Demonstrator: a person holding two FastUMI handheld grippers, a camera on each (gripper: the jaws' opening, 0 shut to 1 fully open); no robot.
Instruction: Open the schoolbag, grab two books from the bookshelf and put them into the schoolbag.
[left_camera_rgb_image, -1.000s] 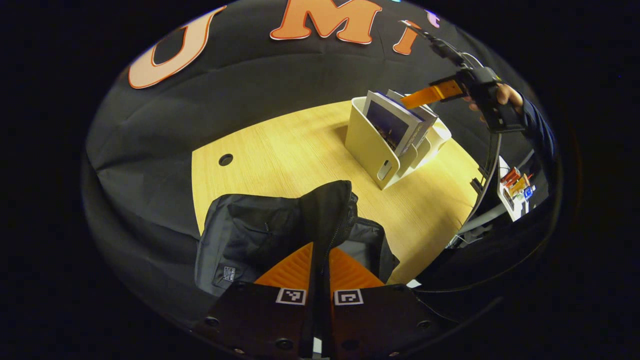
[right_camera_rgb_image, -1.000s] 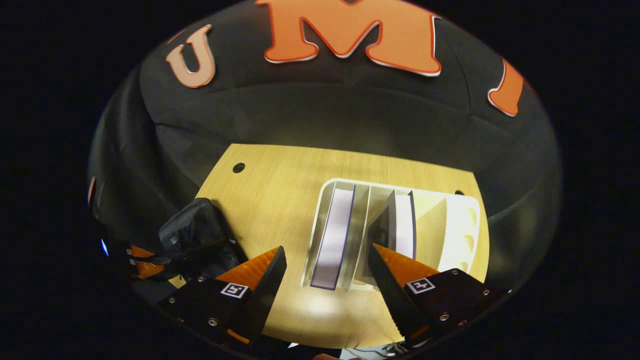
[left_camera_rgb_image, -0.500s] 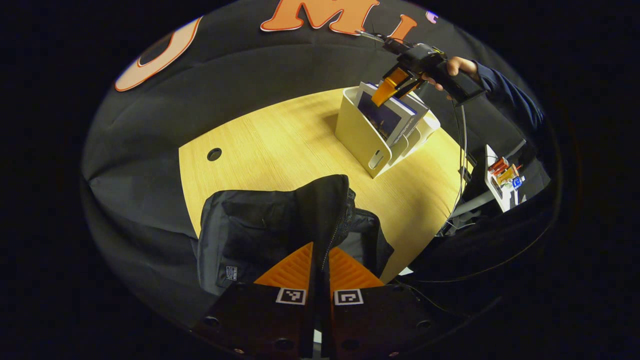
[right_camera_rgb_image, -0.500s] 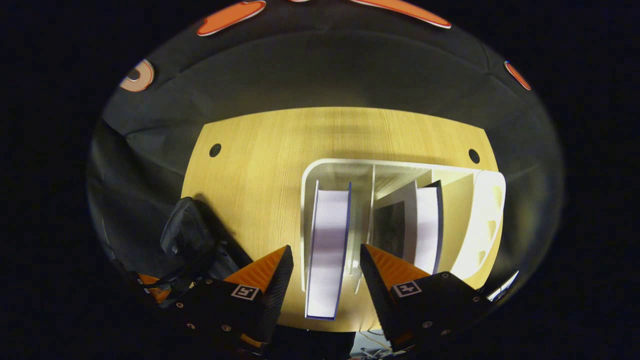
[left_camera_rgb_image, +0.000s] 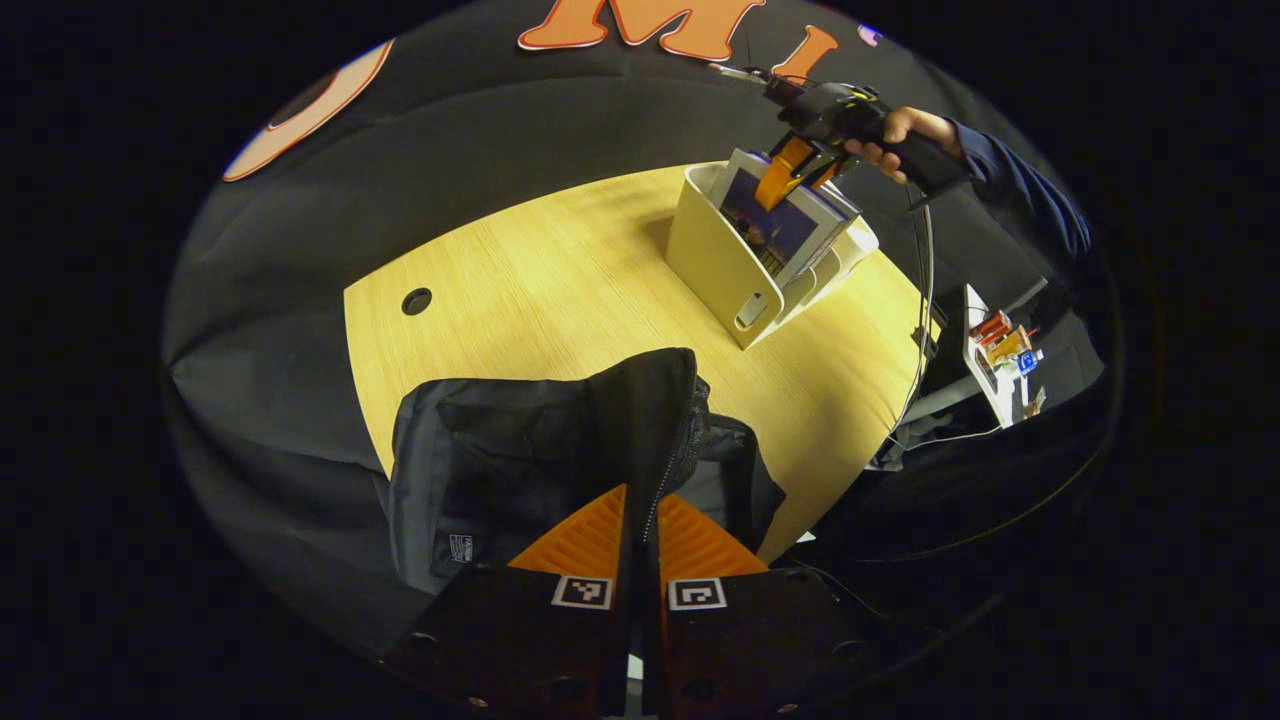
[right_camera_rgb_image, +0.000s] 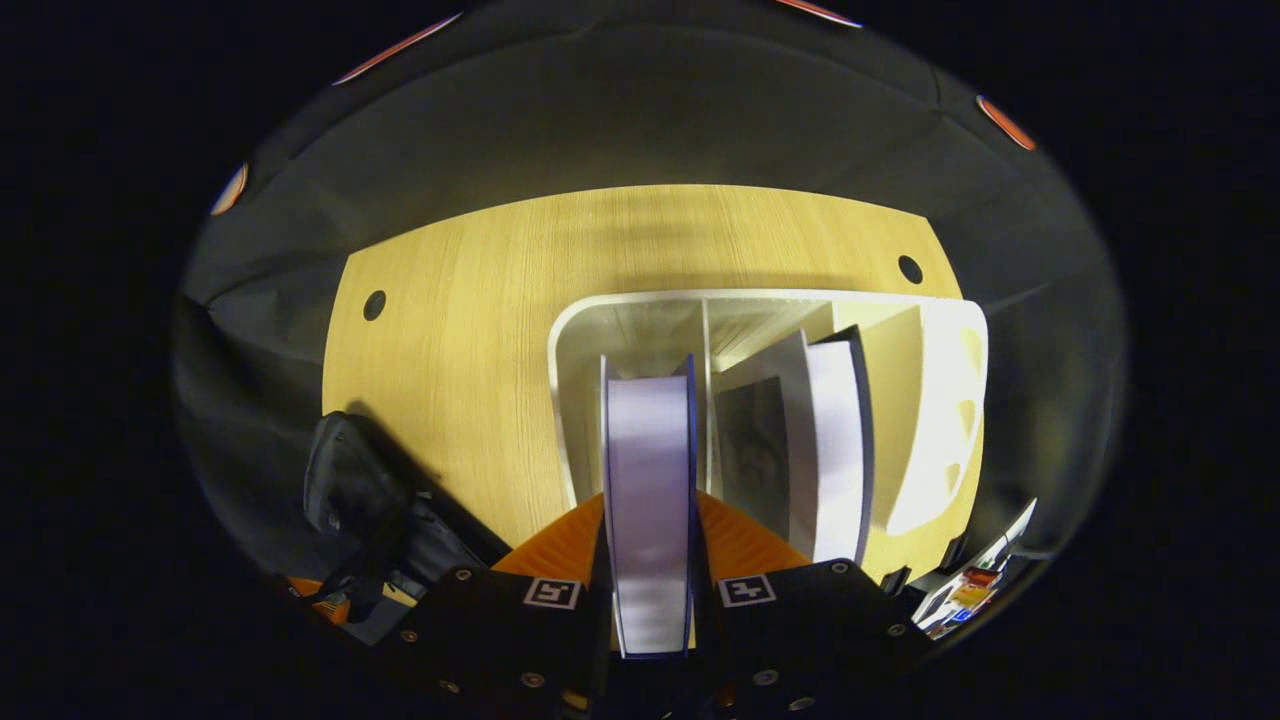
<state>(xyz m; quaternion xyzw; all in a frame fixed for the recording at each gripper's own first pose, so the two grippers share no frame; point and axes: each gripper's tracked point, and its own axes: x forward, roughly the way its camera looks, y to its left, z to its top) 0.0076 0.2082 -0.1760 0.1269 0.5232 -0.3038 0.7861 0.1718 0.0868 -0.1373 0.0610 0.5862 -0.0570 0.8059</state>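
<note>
The black schoolbag stands at the table's near edge, and my left gripper is shut on its raised zipper flap. Farther right stands the white bookshelf with books leaning in it. In the right gripper view, my right gripper is shut on the top of the left book, which stands in the bookshelf's first slot. A second book leans in the slot beside it. The right gripper and the hand holding it also show above the shelf in the left gripper view.
The wooden table has a cable hole at its far left and another behind the shelf. A white stand with small coloured items sits off the table's right edge. A cable hangs from the right gripper.
My right gripper came down over the left book and went from open to shut on it. The left gripper kept its hold on the schoolbag flap.
</note>
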